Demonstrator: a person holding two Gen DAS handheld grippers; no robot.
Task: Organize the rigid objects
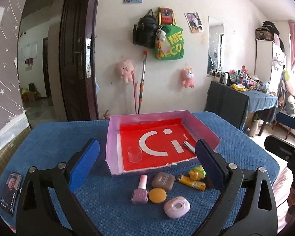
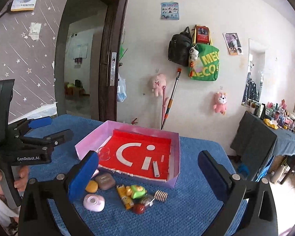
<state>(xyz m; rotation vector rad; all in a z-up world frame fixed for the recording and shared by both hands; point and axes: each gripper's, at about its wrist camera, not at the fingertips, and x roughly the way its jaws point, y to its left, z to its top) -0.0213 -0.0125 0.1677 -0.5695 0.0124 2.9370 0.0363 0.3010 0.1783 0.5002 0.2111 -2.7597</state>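
Taking the pink box point(image 1: 116, 137) as landmark: inside it sit only a clear glass cup point(image 1: 134, 154) at its left and a nail clipper point(image 1: 188, 144) at its right. In front of it, from left: nail polish bottle point(image 1: 140, 189), orange puff point(image 1: 157, 195), brown case point(image 1: 163, 181), pink tape dispenser point(image 1: 177, 206), yellow lighter point(image 1: 192, 182). Most, I judge, is left. The left gripper point(image 1: 147, 165) and right gripper point(image 2: 147, 173) hover in front of the box, jaws spread wide, holding nothing

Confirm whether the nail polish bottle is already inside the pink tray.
No, the nail polish bottle lies on the blue cloth in front of the pink tray, which holds only a clear glass and nail clippers.
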